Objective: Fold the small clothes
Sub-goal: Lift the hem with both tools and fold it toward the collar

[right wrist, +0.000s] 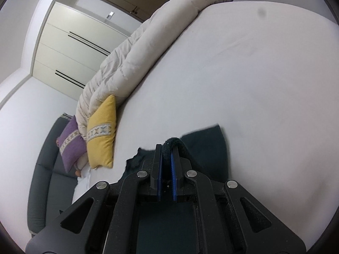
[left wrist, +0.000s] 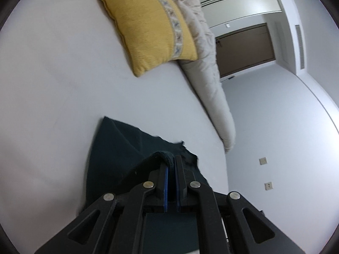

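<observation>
- We hold the dark cloth (left wrist: 118,148) with both tools, and it lies on the white bed (left wrist: 53,84), on the near part.
- Our left gripper (left wrist: 171,165) has its jaws clenched on a bunched edge of the dark cloth, which curls over the tips.
- Our right gripper (right wrist: 168,148) also has its jaws pinched tight on a thick fold of the dark cloth (right wrist: 203,144).
- The rest of the cloth spreads out flat on the bed (right wrist: 243,74) just past the tips.
- A yellow pillow (left wrist: 148,27) lies farther away on the bed, well apart from the cloth.
- A long cream blanket (left wrist: 207,80) is rolled along the far edge of the bed, touching the yellow pillow.
- In the right view, a purple pillow (right wrist: 71,146) sits just left of the yellow pillow (right wrist: 101,135), on a grey sofa (right wrist: 42,180).
- White cupboard doors (right wrist: 63,48) and a brown door (left wrist: 245,48) stand far behind.
</observation>
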`<action>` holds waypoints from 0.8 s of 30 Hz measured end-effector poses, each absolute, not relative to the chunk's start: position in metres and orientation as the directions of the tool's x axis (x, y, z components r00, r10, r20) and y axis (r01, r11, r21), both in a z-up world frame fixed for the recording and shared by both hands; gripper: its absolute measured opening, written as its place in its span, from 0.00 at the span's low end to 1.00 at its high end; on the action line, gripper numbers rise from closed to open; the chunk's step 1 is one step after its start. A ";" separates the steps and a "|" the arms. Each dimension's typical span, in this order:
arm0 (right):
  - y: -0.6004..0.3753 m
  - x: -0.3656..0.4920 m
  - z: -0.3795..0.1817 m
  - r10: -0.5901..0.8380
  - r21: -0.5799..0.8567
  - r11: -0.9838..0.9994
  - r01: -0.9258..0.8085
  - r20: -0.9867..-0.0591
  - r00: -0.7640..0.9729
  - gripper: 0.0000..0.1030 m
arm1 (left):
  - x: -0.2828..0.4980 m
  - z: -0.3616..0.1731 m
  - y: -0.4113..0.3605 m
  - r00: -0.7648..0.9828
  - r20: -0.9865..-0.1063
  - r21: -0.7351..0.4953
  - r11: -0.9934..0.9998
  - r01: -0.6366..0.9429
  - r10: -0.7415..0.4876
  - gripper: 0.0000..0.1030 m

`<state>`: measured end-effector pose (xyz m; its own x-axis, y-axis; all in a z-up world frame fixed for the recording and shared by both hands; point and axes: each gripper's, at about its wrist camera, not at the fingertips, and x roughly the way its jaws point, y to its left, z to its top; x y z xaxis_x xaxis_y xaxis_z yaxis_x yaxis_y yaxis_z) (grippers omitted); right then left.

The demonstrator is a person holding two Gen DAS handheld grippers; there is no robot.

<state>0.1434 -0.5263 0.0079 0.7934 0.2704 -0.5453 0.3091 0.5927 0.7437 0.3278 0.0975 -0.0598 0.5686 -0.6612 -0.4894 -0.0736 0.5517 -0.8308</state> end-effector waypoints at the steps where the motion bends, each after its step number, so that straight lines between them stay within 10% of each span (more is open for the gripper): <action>1: -0.527 0.156 0.003 0.263 0.732 0.603 0.319 -0.559 0.786 0.06 | 0.335 -0.064 0.097 0.569 -0.501 -0.824 0.561 -0.082 -0.653 0.06; 7: -0.539 0.216 -0.049 0.212 0.661 0.606 0.442 -0.670 0.712 0.09 | 0.379 -0.103 0.086 0.536 -0.613 -0.754 0.634 -0.175 -0.581 0.12; 11: -0.540 0.226 -0.070 0.224 0.691 0.579 0.433 -0.645 0.730 0.18 | 0.376 -0.103 0.088 0.546 -0.582 -0.777 0.610 -0.157 -0.602 0.61; 13: -0.539 0.219 -0.067 0.167 0.659 0.608 0.444 -0.652 0.740 0.46 | 0.369 -0.095 0.096 0.575 -0.584 -0.768 0.621 -0.161 -0.573 0.74; 14: -0.538 0.207 -0.063 0.132 0.638 0.614 0.464 -0.663 0.737 0.75 | 0.366 -0.093 0.099 0.586 -0.573 -0.774 0.614 -0.156 -0.573 0.74; 15: -0.539 0.201 -0.057 0.070 0.620 0.609 0.494 -0.662 0.746 0.79 | 0.362 -0.091 0.104 0.594 -0.562 -0.781 0.607 -0.149 -0.576 0.74; 24: -0.476 0.195 -0.006 0.038 0.416 0.847 0.331 -0.669 0.742 0.77 | 0.313 -0.085 0.077 0.574 -0.672 -0.614 0.785 -0.078 -0.468 0.70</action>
